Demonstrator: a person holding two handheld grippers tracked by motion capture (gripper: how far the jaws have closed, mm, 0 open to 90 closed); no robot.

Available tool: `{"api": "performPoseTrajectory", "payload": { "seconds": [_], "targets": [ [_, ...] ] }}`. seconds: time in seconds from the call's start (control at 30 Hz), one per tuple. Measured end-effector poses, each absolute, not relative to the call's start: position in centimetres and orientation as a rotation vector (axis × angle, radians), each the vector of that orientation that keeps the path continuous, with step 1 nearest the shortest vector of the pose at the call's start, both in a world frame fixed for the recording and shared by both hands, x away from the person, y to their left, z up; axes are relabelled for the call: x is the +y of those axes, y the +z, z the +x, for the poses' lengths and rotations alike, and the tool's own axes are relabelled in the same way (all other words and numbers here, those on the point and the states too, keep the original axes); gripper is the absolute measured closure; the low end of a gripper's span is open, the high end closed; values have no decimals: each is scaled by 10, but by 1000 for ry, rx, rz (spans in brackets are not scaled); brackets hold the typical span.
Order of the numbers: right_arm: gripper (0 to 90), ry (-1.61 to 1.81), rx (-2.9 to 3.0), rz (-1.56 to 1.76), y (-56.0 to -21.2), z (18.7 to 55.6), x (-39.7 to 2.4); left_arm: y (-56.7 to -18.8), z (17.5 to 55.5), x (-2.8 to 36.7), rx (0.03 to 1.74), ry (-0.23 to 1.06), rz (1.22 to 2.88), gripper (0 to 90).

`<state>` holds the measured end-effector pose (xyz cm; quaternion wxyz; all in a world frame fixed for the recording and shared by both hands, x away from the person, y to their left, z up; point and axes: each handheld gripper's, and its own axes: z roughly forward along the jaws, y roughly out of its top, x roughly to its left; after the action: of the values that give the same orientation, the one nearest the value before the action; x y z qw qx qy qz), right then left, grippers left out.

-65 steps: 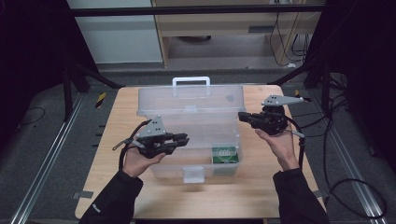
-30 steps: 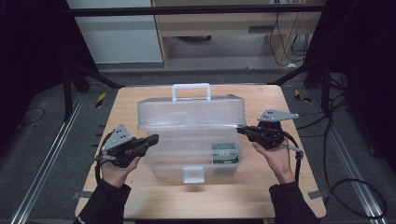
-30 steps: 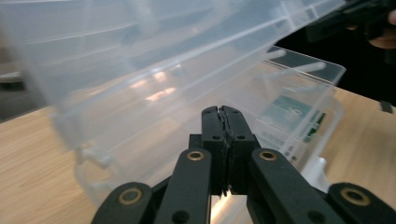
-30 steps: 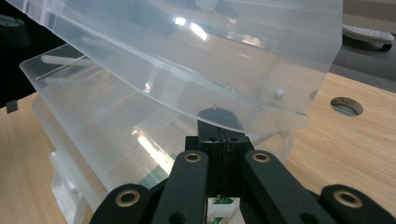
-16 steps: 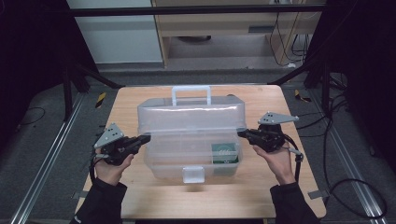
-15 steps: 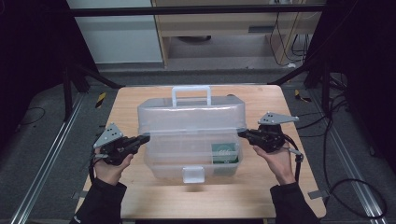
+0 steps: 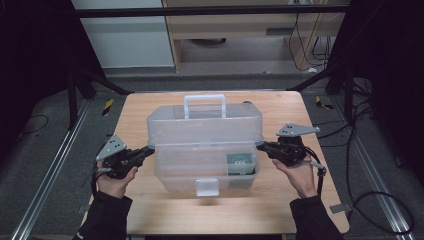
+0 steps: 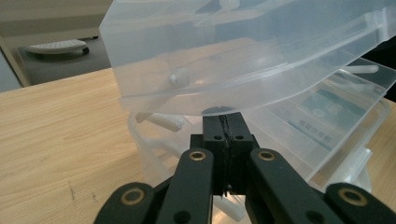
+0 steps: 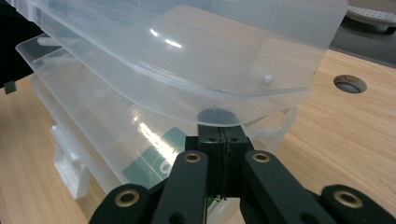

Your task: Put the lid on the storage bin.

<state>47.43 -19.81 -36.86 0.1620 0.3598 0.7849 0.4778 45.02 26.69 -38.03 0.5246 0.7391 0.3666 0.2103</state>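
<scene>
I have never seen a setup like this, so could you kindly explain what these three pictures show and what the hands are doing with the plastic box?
There is no robot here: a person holds a hand tool with two black jaws in each hand. The high view looks down on a wooden table from the person's side. The left gripper and the right gripper sit at either end of a clear plastic toolbox. The other two pictures come from cameras riding on each gripper, looking along its jaws.

Both pairs of jaws are shut, with nothing between them. Their tips sit just under the end edges of the box's lid, which stands slightly raised above the base. Whether they touch it is hard to tell. A green packet lies inside.
</scene>
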Motion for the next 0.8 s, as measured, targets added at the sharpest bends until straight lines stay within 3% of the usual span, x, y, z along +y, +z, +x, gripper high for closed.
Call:
{"api": "performPoseTrajectory", "payload": {
  "seconds": [0.8],
  "targets": [
    [897,1283,2279,1067,-390,463,-203,-403,449,265,918,512,1863,885]
  ]
}}
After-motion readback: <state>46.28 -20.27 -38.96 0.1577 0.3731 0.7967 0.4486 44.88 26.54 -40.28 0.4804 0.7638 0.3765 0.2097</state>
